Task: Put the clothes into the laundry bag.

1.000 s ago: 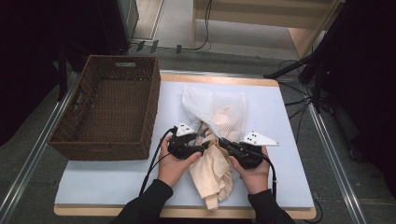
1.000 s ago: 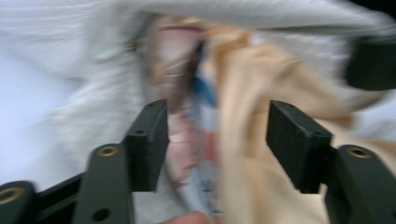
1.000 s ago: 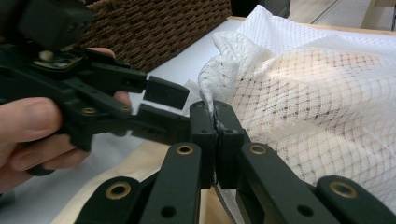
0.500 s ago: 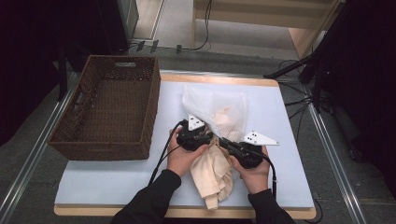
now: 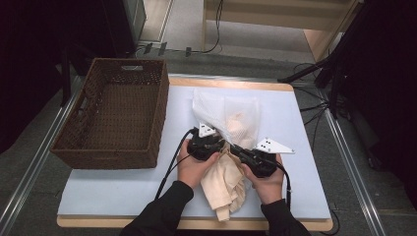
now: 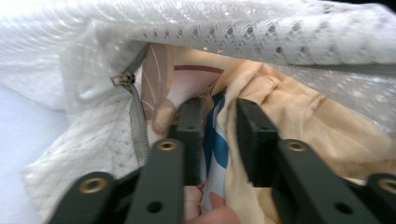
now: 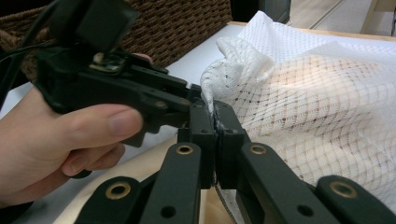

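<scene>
A white mesh bag (image 5: 228, 115) lies on the table (image 5: 123, 191), just right of the wicker basket (image 5: 115, 115). The right gripper (image 7: 215, 122) is clamped on the bag's edge. The left gripper (image 6: 218, 135), jaws parted, reaches into its mouth around beige cloth (image 6: 299, 121).

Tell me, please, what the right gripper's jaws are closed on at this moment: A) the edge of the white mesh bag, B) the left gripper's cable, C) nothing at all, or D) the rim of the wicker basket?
A: in the right gripper view the right gripper has its jaws pressed together on the edge of the white mesh bag, beside the left gripper.
</scene>
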